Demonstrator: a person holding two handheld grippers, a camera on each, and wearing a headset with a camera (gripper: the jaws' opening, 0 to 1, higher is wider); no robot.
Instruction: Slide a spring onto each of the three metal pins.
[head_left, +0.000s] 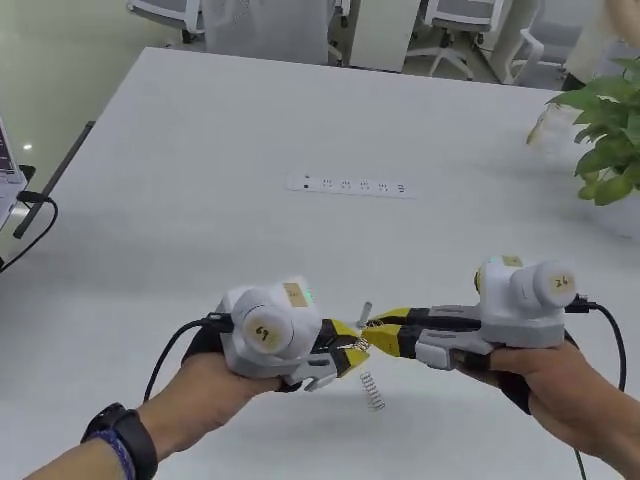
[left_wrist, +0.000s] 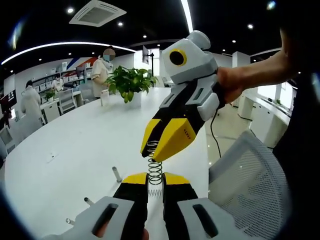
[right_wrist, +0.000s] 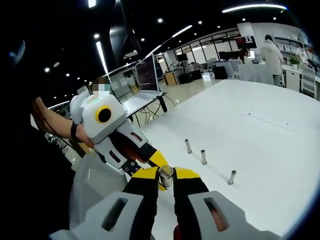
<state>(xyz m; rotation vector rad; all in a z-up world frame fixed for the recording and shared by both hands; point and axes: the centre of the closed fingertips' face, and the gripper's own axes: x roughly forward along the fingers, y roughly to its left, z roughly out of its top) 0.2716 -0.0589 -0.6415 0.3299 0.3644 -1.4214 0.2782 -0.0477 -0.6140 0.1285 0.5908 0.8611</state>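
Observation:
My two grippers meet tip to tip low over the white table. A small steel spring stretches between them. The left gripper is shut on its near end, and the right gripper is shut on the other end, where the spring shows end-on. In the head view the left gripper comes from the left and the right gripper from the right. A second spring lies loose on the table just below them. Three upright metal pins stand bare on the table; one pin peeks out behind the jaws.
A white power strip lies mid-table. A potted plant stands at the right edge, and a black cable runs off the left edge. Office chairs line the far side, with people standing further back in the room.

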